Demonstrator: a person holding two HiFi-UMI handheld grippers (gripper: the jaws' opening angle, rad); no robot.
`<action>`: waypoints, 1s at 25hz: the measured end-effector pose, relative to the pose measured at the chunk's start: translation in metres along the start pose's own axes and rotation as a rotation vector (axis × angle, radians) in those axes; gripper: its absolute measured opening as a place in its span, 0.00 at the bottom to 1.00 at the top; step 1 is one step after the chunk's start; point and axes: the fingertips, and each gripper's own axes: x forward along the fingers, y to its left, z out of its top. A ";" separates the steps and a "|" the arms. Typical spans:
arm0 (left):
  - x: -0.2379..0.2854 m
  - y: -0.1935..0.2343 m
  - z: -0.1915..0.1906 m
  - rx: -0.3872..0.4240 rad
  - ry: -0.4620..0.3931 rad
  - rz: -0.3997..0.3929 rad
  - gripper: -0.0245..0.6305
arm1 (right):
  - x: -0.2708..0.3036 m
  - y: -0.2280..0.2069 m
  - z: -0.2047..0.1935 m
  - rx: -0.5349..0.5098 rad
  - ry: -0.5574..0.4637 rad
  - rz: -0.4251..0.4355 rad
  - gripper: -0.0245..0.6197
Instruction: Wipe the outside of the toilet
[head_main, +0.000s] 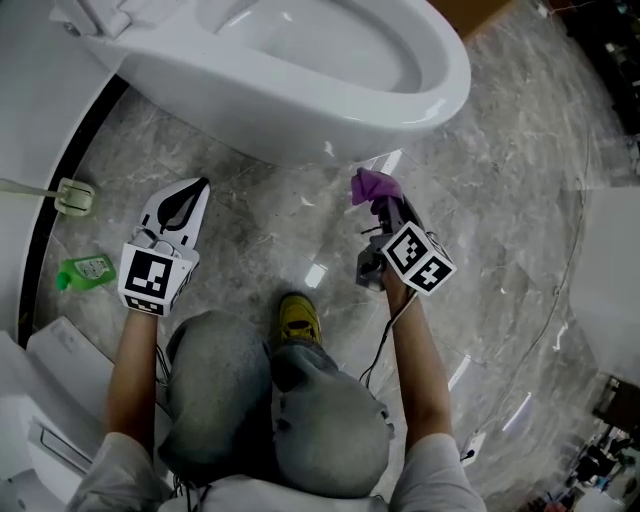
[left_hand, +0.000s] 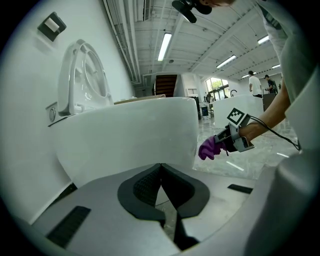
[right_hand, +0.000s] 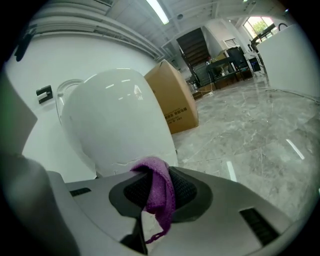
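Head view: the white toilet bowl (head_main: 300, 95) filled the top, its rounded front edge overhanging the grey marble floor (head_main: 520, 210). The right gripper (head_main: 388, 208) pointed up at that front edge, jaws clamped on a purple cloth (head_main: 372, 185). The cloth sat just below the bowl's outer curve, and whether they touched could not be told. To the right of this gripper the floor lay open. The left gripper (head_main: 202, 184) hovered near the bowl's left flank, well apart from the right one. On its left the room was tighter, with a green bottle (head_main: 85, 272) lying on the floor beside a dark curved strip along a white fixture. A yellow shoe (head_main: 298, 320) showed between the two forearms.

Left gripper view: the jaws met at the tips with nothing between them. The bowl's smooth outer wall rose just ahead, its vertical front edge to the right, and the raised seat (left_hand: 82, 80) stood behind. The cloth hung just beside that edge.

Right gripper view: the cloth was pinched between the jaws and draped down over them. The bowl's front bulged close ahead. A cardboard box (right_hand: 175, 100) stood behind it to the right, with bare floor beyond.
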 end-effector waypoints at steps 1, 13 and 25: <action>0.000 -0.001 0.002 -0.003 -0.002 0.000 0.06 | -0.004 0.002 0.002 -0.008 0.000 0.012 0.18; 0.012 0.009 0.029 -0.078 -0.015 0.034 0.06 | -0.039 0.053 0.021 -0.319 -0.013 0.106 0.18; -0.001 0.038 0.070 -0.196 0.036 0.081 0.06 | -0.056 0.094 0.079 -0.332 -0.015 0.117 0.18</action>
